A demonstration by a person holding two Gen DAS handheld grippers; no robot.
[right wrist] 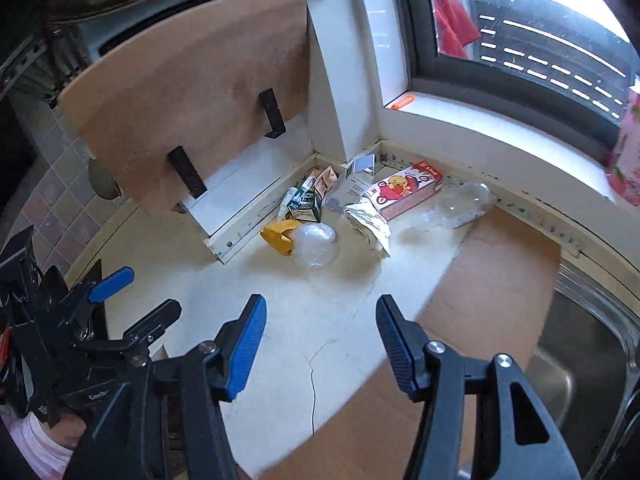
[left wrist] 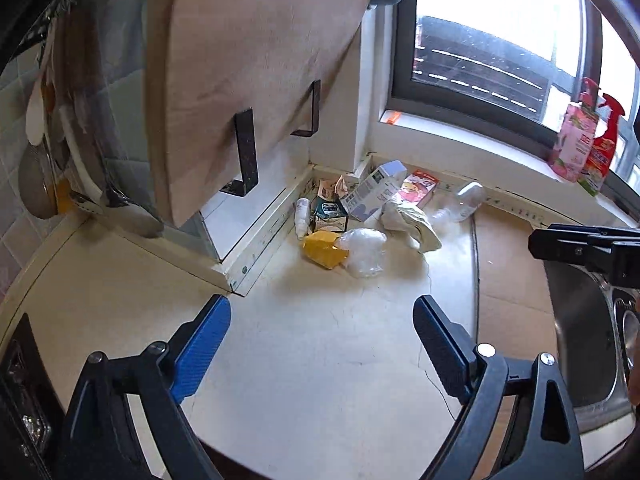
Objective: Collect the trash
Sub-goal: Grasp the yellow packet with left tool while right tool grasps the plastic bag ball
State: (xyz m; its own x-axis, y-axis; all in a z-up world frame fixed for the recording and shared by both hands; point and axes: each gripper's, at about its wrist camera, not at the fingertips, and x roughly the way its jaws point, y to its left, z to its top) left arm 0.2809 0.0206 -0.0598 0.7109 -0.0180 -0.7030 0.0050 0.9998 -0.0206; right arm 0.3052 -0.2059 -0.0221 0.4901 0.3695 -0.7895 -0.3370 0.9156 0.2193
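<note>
A pile of trash lies in the counter corner under the window. It includes a yellow wrapper (left wrist: 323,250), a crumpled clear bag (left wrist: 364,254), a white crumpled rag (left wrist: 408,220), a pink carton (left wrist: 418,190), a white-and-purple carton (left wrist: 374,190), a clear plastic bottle (left wrist: 460,202) and a dark green carton (left wrist: 330,212). My left gripper (left wrist: 324,320) hovers open over bare counter, short of the pile. My right gripper (right wrist: 320,320) is also open with nothing between its fingers, facing the yellow wrapper (right wrist: 280,236) and the clear bag (right wrist: 314,244).
A wooden cutting board (left wrist: 256,60) leans on black stands behind the pile at the left. A sheet of cardboard (left wrist: 512,272) covers the counter beside a steel sink (left wrist: 592,340). Spray bottles (left wrist: 588,140) stand on the windowsill. Utensils (left wrist: 80,152) hang on the tiled wall.
</note>
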